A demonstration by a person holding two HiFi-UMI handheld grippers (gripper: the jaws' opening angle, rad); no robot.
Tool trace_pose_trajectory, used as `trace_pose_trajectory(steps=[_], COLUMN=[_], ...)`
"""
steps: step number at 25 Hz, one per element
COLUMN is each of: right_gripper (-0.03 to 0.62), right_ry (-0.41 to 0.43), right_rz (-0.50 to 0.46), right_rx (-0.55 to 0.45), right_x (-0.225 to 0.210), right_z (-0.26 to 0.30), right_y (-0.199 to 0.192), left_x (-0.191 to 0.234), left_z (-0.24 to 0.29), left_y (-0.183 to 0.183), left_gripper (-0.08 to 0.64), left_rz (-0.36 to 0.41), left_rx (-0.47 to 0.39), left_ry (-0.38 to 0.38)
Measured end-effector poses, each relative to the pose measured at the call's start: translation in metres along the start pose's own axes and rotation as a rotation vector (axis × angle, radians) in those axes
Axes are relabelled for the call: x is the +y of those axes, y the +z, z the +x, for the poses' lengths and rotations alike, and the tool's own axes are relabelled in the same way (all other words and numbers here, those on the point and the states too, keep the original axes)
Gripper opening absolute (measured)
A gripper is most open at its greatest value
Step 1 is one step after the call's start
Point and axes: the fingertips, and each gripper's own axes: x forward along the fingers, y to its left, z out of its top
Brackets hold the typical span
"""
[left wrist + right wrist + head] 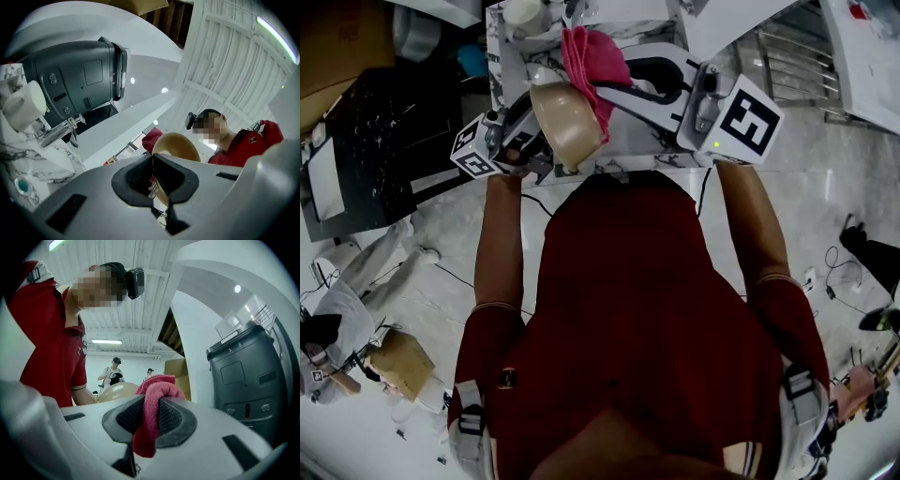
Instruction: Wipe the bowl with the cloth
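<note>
A tan bowl [567,122] is held tilted above the marble counter's front edge, with my left gripper [542,155] shut on its rim. In the left gripper view the bowl [177,145] rises just past the closed jaws [152,176]. A pink cloth [592,58] lies against the bowl's far side, and my right gripper [617,86] is shut on it. Seen from the right gripper view, the cloth [152,411] bunches between the pads and hangs below them, with the bowl [117,391] just behind on the left.
A dark grey machine [79,79] stands on the marble counter [637,157], with a white cup [23,105] beside it and a metal spout [61,131] below. A black mat [375,159] lies at the left. Cables and bags litter the floor.
</note>
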Motion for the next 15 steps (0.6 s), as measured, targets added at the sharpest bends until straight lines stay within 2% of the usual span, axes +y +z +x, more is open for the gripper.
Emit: trace_pose_trajectory(steps=[8, 15], right_gripper=[0.057, 0.057], right_ry=[-0.031, -0.007], right_rz=[-0.014, -0.005], right_rx=[0.095, 0.157], right_x=[-0.006, 0.001], right_z=[-0.001, -0.004], right_y=[-0.029, -0.047], left_x=[0.006, 0.016], left_z=[-0.001, -0.004], left_y=[0.015, 0.024], left_gripper=[0.017, 0.017], left_rz=[0.005, 0.016], left_rx=[-0.093, -0.143], left_ry=[0.022, 0.066])
